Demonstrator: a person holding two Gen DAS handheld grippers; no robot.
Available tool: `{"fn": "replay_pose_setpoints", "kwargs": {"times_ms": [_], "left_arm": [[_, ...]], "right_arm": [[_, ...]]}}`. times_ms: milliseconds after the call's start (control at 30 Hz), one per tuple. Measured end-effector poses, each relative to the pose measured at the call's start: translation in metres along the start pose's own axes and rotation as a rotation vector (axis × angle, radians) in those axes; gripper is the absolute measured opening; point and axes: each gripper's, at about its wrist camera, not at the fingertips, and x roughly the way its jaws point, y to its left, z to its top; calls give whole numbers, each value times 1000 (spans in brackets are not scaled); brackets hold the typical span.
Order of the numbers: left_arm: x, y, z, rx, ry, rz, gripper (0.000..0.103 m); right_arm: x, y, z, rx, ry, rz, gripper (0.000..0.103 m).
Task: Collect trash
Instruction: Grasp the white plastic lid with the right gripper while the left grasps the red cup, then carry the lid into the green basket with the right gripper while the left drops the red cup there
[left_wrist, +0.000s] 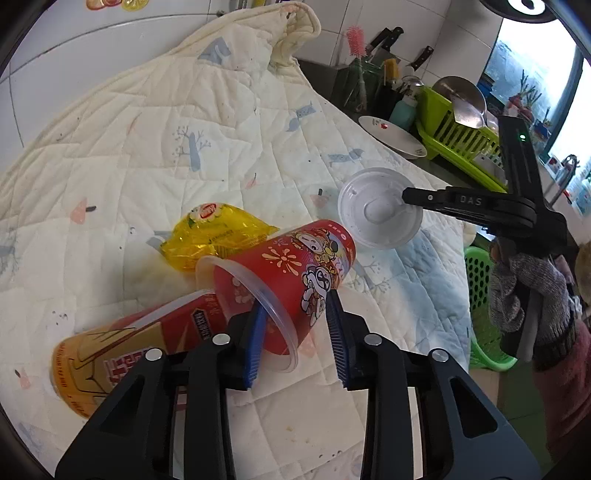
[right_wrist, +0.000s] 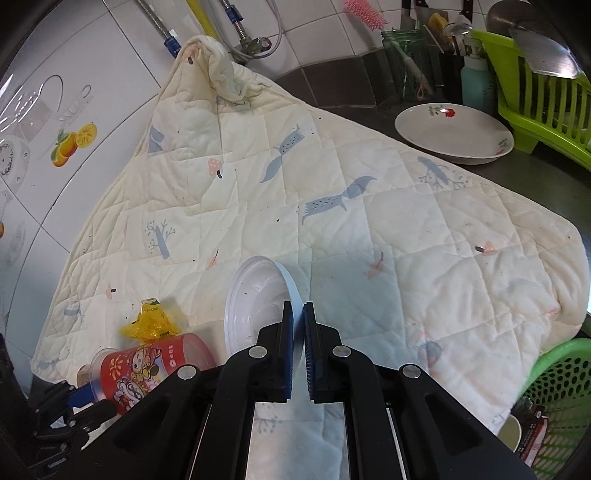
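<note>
Pinching a white lid by its rim, right gripper lifts it above the quilt's near edge | left gripper straddles red cup, jaws spread | carry lid level to green basket; close squarely on cup.

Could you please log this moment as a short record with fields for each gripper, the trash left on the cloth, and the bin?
left gripper: fingers around the red cup, which lies on its side; contact unclear
right gripper: fingers shut on the white lid, lifted off the quilted cloth
trash on cloth: yellow wrapper beyond the cup; red-and-gold can lying beside the cup
bin: green basket at the cloth's right edge, already holding some items
nearby: white dish, green dish rack
</note>
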Motion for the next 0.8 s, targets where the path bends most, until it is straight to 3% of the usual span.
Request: {"fn": "replay_pose_setpoints", "kwargs": {"times_ms": [67, 367, 800], "left_arm": [[5, -3, -2, -5, 11, -1, 19], [4, -16, -10, -45, -25, -62, 4], [-35, -50, -36, -49, -96, -172, 3]], "right_arm": [[-7, -4, -3, 2, -7, 1, 6], [-45, -23, -24, 15, -40, 12, 6], [-128, -67, -74, 28, -100, -39, 6]]}}
